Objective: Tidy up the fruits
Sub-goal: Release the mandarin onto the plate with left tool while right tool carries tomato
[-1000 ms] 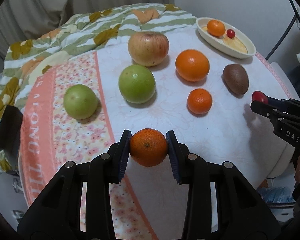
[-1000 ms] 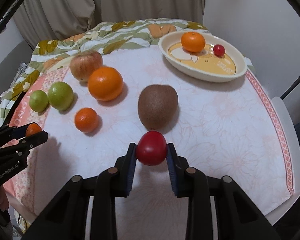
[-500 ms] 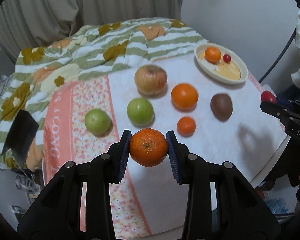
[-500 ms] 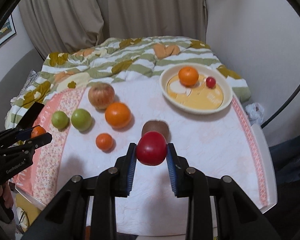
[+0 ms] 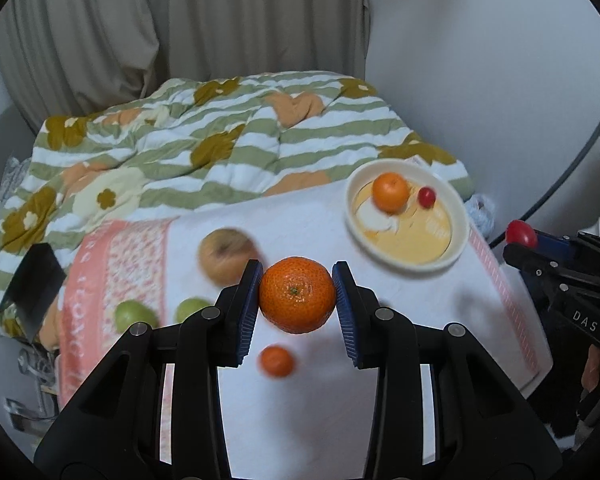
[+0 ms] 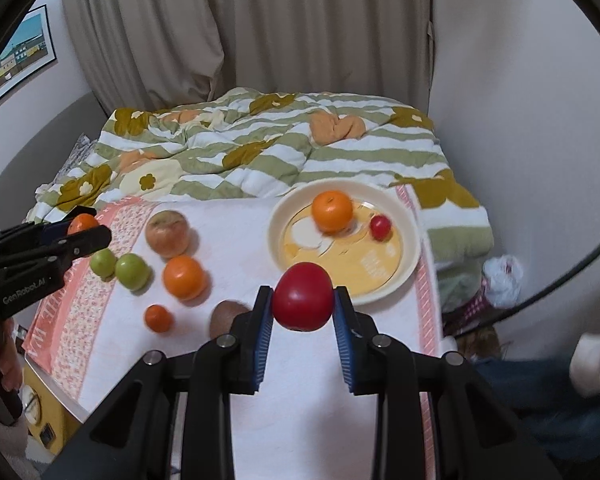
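The mandarin (image 5: 297, 295) sits clamped in the left tongs (image 5: 296, 300), the red tomato (image 6: 303, 297) in the right tongs (image 6: 302, 304), both above the worktop (image 6: 300, 400). Carrying step, I judge; next calls for lowering each over the dish (image 6: 410, 240) beyond.

right gripper body (image 5: 584, 312), right of the left jaws in the left wrist view: white capitals "DAS"; whatever follows is cut off
left gripper body (image 6: 24, 284), far left of the right jaws in the right wrist view: white lettering "GenRobot.AI"
pink border of the cloth (image 5: 85, 292), left of the left jaws: large pale letters along the band, blurred, not readable
same pink border (image 6: 56, 312), left of the right jaws: pale capitals, partly hidden, not readable
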### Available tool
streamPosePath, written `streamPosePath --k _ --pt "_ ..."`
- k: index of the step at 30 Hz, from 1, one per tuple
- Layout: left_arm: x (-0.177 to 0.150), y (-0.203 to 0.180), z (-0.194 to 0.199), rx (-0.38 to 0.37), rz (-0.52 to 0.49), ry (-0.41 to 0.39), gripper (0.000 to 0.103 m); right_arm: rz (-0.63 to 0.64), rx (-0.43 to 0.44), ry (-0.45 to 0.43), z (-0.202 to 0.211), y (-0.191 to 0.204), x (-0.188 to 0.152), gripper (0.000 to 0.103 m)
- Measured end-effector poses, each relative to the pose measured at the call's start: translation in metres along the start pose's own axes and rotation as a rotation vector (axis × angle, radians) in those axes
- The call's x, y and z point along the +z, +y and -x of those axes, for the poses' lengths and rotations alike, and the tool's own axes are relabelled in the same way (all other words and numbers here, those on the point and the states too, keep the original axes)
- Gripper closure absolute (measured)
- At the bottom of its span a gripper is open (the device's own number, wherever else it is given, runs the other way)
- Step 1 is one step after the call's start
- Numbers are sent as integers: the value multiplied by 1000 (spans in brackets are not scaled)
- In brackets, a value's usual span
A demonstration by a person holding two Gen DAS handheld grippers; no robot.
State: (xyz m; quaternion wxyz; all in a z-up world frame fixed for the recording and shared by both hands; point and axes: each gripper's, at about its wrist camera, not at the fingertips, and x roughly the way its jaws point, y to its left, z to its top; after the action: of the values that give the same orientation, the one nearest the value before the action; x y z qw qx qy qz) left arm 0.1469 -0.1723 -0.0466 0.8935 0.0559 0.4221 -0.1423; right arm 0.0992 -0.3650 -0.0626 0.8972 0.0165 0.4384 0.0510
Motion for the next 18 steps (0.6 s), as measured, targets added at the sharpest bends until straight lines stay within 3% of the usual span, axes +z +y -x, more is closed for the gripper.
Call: streamPosePath --k 8,18 --pt "30 -53 -40 1 3 15 60 53 37 11 -21 -51 22 76" --pt "43 -95 -104 -24 -52 103 60 32 38 50 -51 -96 27 76"
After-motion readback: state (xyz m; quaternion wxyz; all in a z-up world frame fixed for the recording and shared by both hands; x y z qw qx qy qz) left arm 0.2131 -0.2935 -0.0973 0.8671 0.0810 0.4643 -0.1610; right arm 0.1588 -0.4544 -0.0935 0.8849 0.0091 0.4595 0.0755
